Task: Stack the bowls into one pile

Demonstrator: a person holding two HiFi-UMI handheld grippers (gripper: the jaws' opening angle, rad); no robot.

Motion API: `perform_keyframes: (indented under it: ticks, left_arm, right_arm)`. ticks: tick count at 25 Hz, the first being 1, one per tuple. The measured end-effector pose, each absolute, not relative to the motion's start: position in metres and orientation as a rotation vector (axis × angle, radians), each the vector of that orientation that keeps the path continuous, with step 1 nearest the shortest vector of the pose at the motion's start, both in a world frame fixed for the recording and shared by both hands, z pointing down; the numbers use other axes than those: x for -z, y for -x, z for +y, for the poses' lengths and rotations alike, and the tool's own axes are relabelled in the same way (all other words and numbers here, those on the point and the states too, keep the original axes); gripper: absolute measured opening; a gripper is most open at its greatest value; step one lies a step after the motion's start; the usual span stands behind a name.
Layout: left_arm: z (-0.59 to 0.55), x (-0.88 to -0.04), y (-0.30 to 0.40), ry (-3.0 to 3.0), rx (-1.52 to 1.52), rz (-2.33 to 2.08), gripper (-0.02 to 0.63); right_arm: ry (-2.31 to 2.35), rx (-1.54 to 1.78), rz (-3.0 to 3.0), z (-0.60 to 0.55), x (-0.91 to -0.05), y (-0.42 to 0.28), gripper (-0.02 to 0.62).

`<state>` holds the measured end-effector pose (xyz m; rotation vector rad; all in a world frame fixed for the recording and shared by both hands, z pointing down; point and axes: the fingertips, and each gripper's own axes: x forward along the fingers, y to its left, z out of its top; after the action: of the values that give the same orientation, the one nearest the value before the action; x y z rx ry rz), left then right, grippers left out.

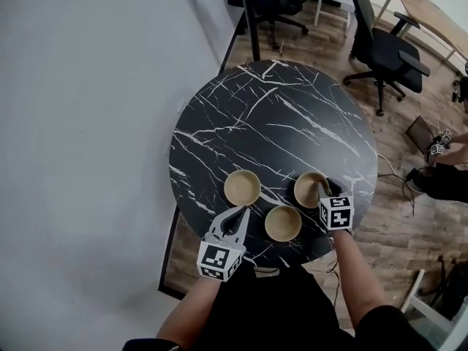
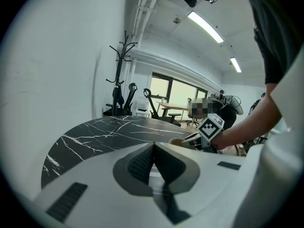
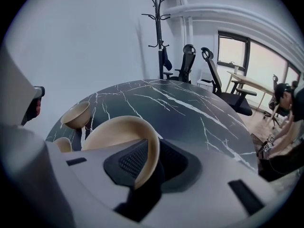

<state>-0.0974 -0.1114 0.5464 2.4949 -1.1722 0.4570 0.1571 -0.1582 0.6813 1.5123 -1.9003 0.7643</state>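
Right gripper [image 1: 322, 189] pinches the rim of the right bowl [image 1: 308, 189].
Left gripper [image 1: 240, 212], closed and empty, is just left of the middle bowl [image 1: 283, 223]; a third bowl [image 1: 242, 187] sits farther left.

On round black marble bench [image 1: 278, 115], front part, three tan round bowls: left bowl [image 1: 242, 187] and right bowl [image 1: 308, 187] apart behind; middle bowl [image 1: 283, 223] before, between them; right tongs [image 1: 324, 189] astride right bowl's rim.

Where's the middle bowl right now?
Head view: the middle bowl sits at the marble table's near edge, between the left hand-held gripper and the right hand-held gripper, which grips the right bowl.
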Motion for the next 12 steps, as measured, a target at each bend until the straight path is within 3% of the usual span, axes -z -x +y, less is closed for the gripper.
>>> perform_keyframes:
  ticks: [3, 12]
  left_arm:
    - [-0.1102, -0.5467, 0.0977, -2.491, -0.46, -1.175, 0.014]
    - [-0.1025, -0.5482, 0.0971, -2.484, -0.466, -1.171, 0.014]
  right_arm:
    - [-1.519, -0.76, -1.892, -0.1589, -0.6808, -0.1593, 0.057]
    - [-1.537, -0.77, -1.908, -0.1593, -0.6753, -0.1588, 0.043]
